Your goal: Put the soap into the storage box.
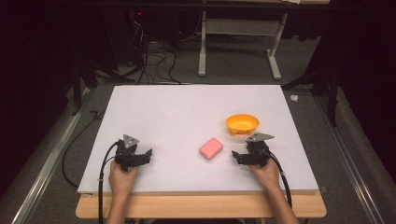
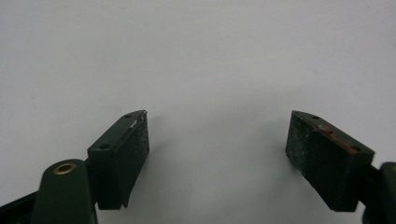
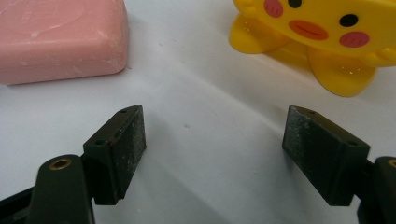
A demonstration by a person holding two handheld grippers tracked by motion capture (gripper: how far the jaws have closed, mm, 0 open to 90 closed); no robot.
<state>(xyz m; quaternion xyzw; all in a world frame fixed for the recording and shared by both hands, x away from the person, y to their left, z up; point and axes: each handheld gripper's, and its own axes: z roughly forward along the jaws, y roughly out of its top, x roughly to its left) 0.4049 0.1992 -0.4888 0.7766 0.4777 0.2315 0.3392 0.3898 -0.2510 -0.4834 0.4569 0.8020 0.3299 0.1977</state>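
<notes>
A pink bar of soap (image 1: 211, 148) lies flat on the white table (image 1: 187, 116), just right of its middle. Behind it to the right stands a small orange bowl (image 1: 242, 123) on stubby feet, with a cartoon face on its side. My right gripper (image 1: 238, 155) rests low beside the soap's right end, open and empty. In the right gripper view the soap (image 3: 60, 39) is at upper left and the bowl (image 3: 322, 32) at upper right, both beyond the fingertips. My left gripper (image 1: 145, 155) sits near the front left, open over bare table (image 2: 201, 60).
The table's front wooden edge (image 1: 201, 205) runs under the person's forearms. Beyond the far edge are a white metal stand (image 1: 243, 42) and cables (image 1: 154, 60) on the floor. A metal rail (image 1: 51, 154) runs along the left side.
</notes>
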